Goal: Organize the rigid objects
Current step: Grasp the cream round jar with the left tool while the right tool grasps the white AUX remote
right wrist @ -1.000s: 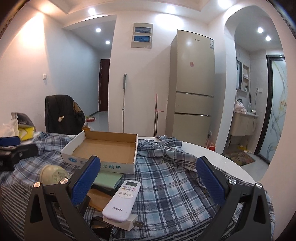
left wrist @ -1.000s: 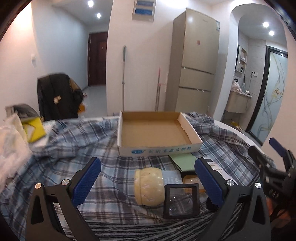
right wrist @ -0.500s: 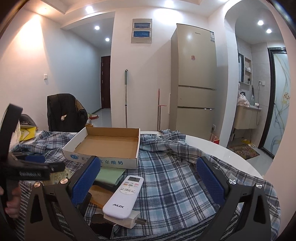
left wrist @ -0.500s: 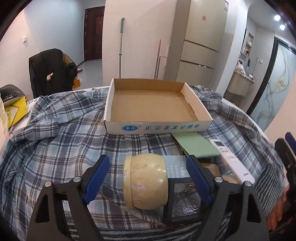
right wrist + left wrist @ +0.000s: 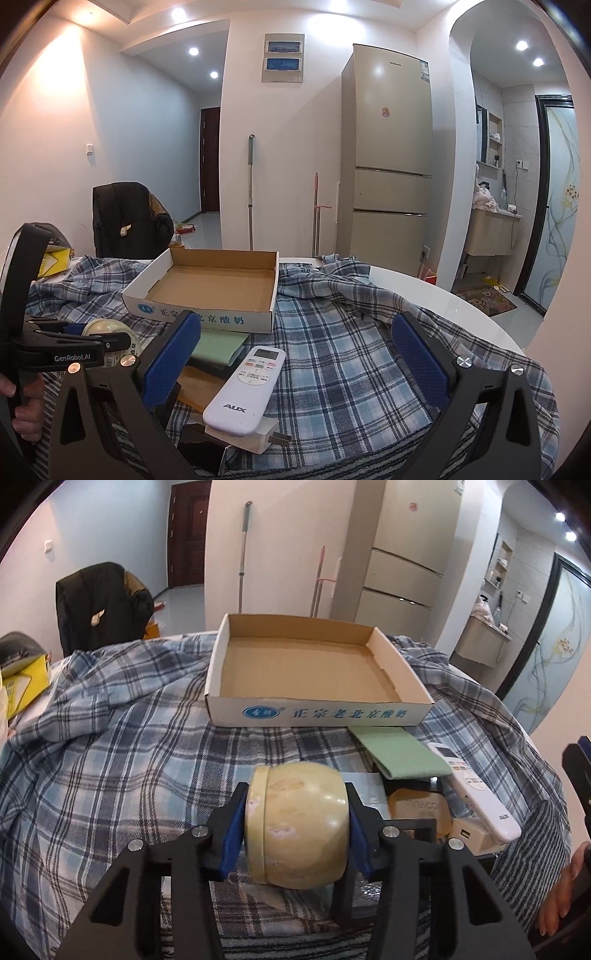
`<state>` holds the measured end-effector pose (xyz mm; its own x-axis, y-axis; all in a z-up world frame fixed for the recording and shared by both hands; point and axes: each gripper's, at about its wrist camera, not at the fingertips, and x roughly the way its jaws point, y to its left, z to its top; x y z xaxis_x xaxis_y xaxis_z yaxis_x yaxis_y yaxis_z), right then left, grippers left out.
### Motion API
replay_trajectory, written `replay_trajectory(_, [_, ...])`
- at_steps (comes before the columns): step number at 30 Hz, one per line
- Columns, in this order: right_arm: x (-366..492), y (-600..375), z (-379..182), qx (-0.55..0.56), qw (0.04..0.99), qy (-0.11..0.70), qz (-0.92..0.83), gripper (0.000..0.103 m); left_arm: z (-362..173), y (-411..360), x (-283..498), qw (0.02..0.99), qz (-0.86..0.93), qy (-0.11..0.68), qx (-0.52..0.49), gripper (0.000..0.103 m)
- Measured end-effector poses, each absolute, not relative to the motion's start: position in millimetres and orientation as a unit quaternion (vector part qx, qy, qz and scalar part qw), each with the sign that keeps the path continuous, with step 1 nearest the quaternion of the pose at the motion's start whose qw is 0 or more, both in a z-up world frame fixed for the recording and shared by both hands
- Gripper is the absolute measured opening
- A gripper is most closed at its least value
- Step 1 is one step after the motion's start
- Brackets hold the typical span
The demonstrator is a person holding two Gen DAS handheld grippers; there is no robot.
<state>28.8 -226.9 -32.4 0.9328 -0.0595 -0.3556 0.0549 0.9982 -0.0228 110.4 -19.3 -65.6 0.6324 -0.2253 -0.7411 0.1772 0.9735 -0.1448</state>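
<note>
A cream, rounded jar (image 5: 295,823) lies on its side on the plaid cloth, lid end to the left. My left gripper (image 5: 295,801) is closing its jaws on the jar, and both blue pads (image 5: 234,834) touch its ends. An open cardboard box (image 5: 317,712) stands just beyond it with nothing inside. In the right wrist view my right gripper (image 5: 295,362) is open above a white remote (image 5: 247,384), touching nothing. The jar (image 5: 105,325) and the left gripper (image 5: 74,343) show at that view's left edge.
Right of the jar lie a green pad (image 5: 402,751), an amber block (image 5: 421,806), a black frame (image 5: 410,830), a white charger (image 5: 469,836) and the remote (image 5: 476,790). The plaid cloth (image 5: 351,350) covers a round white table (image 5: 443,295). A jacket-draped chair (image 5: 99,605) stands behind.
My left gripper dropped and came forward around the jar, and its jaws narrowed from wide open until the pads met the jar's ends. The right gripper stayed put.
</note>
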Motion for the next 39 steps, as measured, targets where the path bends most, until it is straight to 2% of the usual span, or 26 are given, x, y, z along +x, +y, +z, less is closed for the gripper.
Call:
replay_trajectory(5, [28.4,-226.5,-32.1,-0.005,0.983,0.180,-0.029,0.103,-75.7,-22.3,117.3,0.891,-0.110,0.440,-0.023,0.051])
replay_trajectory(10, [27.7,-226.6,-31.5,-0.004,0.984,0.176,-0.029,0.103,-74.7,-20.5,114.9,0.895,-0.109,0.431,-0.025,0.050])
replay_trajectory(19, [39.1,-232.3,-24.4,0.023,0.974,0.222,-0.028,0.103,-37.7,-11.2,72.6,0.948,-0.115,0.294,-0.033,0.050])
replay_trajectory(28, [61.0,-210.6,-15.9,0.016,0.959,0.282,-0.029,0.103,-28.2,-8.8,62.9,0.960,-0.102,0.261,-0.031,0.050])
replay_trajectory(30, [69.1,-204.2,-24.3,0.011,0.953,0.301,-0.019,0.099,-29.5,-8.5,65.5,0.959,-0.091,0.268,-0.029,0.050])
replay_trajectory(35, [93.5,-204.3,-56.9,0.069,0.919,0.388,0.012,0.081,-38.0,0.2,74.6,0.952,-0.070,0.296,-0.042,0.050])
replay_trajectory(39, [101.8,-206.3,-75.6,0.075,0.909,0.410,-0.005,0.070,-38.4,-3.9,72.5,0.952,-0.071,0.295,-0.033,0.050])
